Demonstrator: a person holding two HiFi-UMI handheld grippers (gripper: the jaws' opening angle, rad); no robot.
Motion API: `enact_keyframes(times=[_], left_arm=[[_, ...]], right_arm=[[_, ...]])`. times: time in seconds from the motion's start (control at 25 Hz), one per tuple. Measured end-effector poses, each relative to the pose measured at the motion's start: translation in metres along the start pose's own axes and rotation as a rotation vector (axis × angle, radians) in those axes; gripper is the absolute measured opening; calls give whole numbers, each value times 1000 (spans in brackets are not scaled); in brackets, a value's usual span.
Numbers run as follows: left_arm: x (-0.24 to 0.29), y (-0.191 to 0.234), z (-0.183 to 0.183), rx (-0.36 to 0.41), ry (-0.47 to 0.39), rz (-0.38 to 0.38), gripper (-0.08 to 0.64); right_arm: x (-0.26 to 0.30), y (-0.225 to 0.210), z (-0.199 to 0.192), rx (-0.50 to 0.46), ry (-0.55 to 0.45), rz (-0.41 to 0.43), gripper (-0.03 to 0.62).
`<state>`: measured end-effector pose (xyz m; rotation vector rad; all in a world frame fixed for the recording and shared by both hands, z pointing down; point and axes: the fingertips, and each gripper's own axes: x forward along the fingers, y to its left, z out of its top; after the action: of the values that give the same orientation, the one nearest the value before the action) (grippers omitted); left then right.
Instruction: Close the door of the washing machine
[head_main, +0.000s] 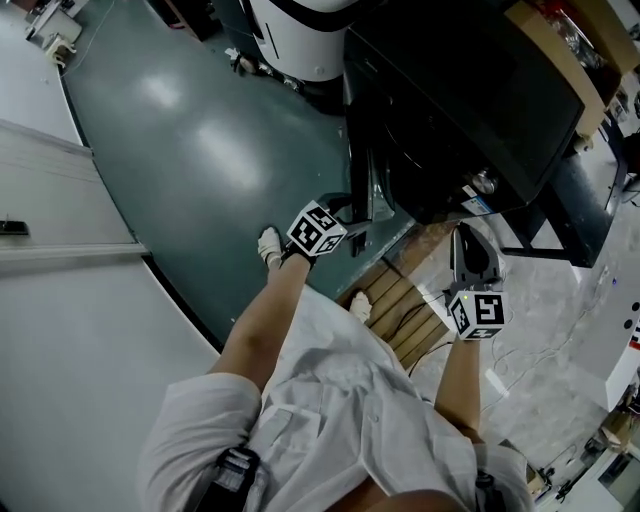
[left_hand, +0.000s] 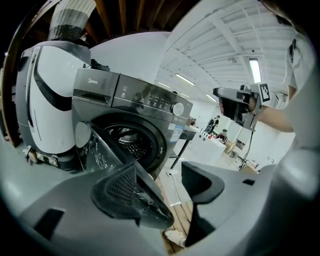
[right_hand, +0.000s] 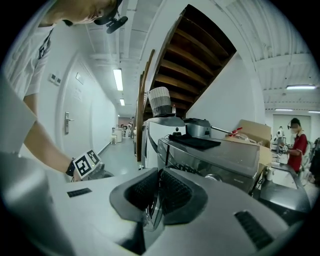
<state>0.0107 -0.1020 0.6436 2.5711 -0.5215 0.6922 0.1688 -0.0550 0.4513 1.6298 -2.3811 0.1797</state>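
A dark grey front-loading washing machine (head_main: 450, 110) (left_hand: 145, 100) (right_hand: 220, 155) stands ahead of me. Its round glass door (head_main: 368, 195) (left_hand: 97, 150) hangs open, swung out to the left. My left gripper (head_main: 352, 222) (left_hand: 167, 192) is open at the door's outer edge, and the rim lies against its left finger (left_hand: 125, 192). Off to the right of the drum opening, my right gripper (head_main: 470, 245) (right_hand: 156, 192) hovers in the air at the machine's front right corner. Its pads are pressed together and I see nothing held.
A white rounded appliance (head_main: 300, 30) (left_hand: 45, 100) stands left of the machine. Wooden slats (head_main: 400, 300) with a cable lie under the machine's front. A black cloth (right_hand: 195, 142), a pot (right_hand: 197, 127) and a cardboard box (right_hand: 252, 131) sit on or behind the top. A person in red (right_hand: 296, 145) stands far right.
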Motion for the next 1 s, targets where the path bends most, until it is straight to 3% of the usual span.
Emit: enact_keyframes(times=[0.32,1.0], left_arm=[[39,-27,19,25,7,-61,284],[107,-34,63,44,-40,-119,242]], right_arm=[[-27,-22,-11,17,21,-49,34],[-46,-70,-31,32,45,-114,34]])
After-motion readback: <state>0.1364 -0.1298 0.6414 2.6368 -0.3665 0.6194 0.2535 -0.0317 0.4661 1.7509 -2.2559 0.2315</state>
